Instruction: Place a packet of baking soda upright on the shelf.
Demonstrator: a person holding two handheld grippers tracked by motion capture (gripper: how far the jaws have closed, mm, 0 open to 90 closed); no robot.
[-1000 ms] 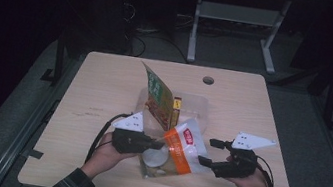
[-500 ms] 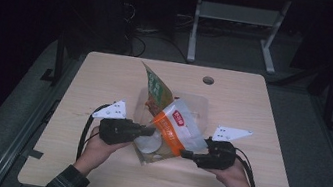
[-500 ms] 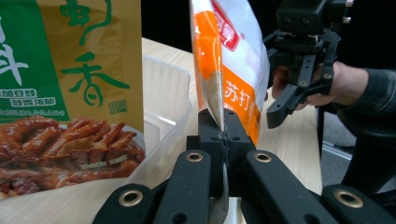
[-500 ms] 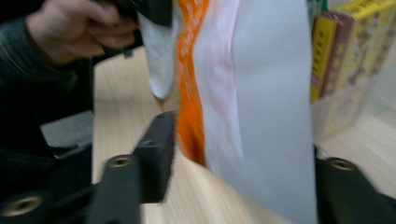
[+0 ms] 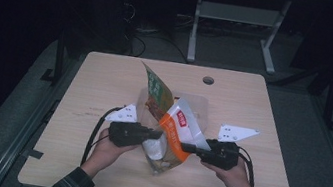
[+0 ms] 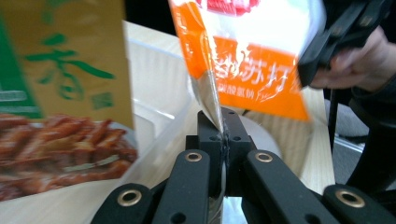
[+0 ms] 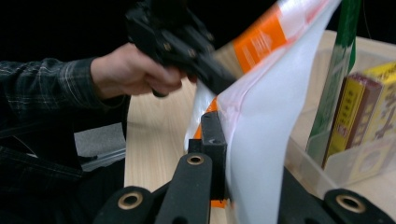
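Orange bag (image 5: 174, 134) is now clamped in my right tool (image 5: 189, 148) too; left tool (image 5: 155, 134) pinches its other edge, ready to spread it.

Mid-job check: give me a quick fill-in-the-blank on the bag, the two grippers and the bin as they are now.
1. The left gripper is shut on the ____ and white bag.
2. The right gripper grips the same ____.
3. The clear bin sits on the ____ table.

Missing words: orange; bag; wooden
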